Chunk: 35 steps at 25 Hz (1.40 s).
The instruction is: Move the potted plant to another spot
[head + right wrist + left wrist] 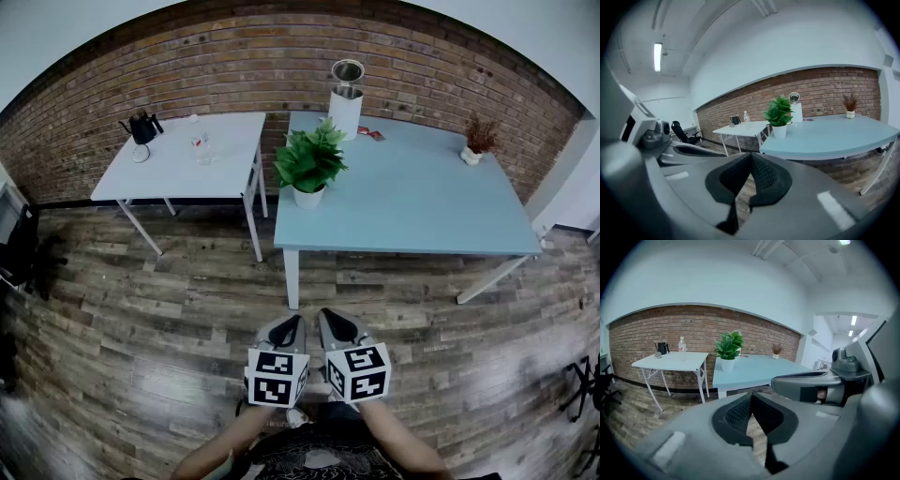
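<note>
Head view looks down on a brick wall (pixel 234 66) running behind everything and a wooden plank floor (pixel 141 309) in front; against the wall stands a wide pale-blue table (pixel 422 206), with a smaller white table (pixel 178 169) just beside it on the left; the potted plant (pixel 309 164) sits on the blue table near its front left corner, close to the edge that faces the white table; it stands upright, its long axis vertical, white pot at the bottom and green leaves spreading upward; behind it near the wall is a white cylinder with a metal top (pixel 346 98); a dark kettle (pixel 142 127) rests at the white table's far left, and a small pot of dried stems (pixel 478 141) at the blue table's far right; the left gripper (pixel 286 330) and right gripper (pixel 339 326) hover side by side over the floor, well apart from the plant, both aimed toward the tables; each gripper's own view shows its ribbed pads meeting at the tips with nothing held between them.
</note>
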{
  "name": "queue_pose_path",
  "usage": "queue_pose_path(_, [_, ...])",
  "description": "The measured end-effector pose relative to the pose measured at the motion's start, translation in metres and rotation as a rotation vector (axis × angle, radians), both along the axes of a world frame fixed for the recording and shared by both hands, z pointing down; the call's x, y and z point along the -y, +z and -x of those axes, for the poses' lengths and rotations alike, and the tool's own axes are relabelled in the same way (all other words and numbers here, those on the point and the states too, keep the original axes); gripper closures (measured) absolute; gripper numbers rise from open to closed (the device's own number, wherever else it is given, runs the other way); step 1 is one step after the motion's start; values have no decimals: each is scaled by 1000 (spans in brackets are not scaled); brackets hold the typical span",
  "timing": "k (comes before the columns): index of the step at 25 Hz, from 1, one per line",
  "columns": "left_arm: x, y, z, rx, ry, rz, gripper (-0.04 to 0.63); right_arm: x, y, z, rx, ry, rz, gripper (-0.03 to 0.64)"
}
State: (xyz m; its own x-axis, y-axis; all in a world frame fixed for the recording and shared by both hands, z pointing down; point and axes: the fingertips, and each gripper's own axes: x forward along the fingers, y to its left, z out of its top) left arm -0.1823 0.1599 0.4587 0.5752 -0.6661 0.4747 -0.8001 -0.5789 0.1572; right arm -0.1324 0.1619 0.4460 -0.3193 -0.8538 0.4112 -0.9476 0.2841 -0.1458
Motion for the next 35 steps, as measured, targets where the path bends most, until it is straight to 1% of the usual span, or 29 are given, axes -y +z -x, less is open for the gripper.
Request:
queue_pose_path(8, [3, 7, 0, -3, 7, 4, 597, 2, 4, 1, 13, 5, 1, 611])
queue_pose_path(15, [25, 15, -15, 10, 22, 9, 597, 23, 14, -14, 15, 13, 5, 611])
queue_pose_path(23, [70, 19, -41, 21, 8, 12, 597, 68, 23, -39, 23, 0, 15, 611])
queue_pose_path(35, [149, 31, -86, 34, -28, 43, 597, 148, 41, -77, 18, -65, 62, 611])
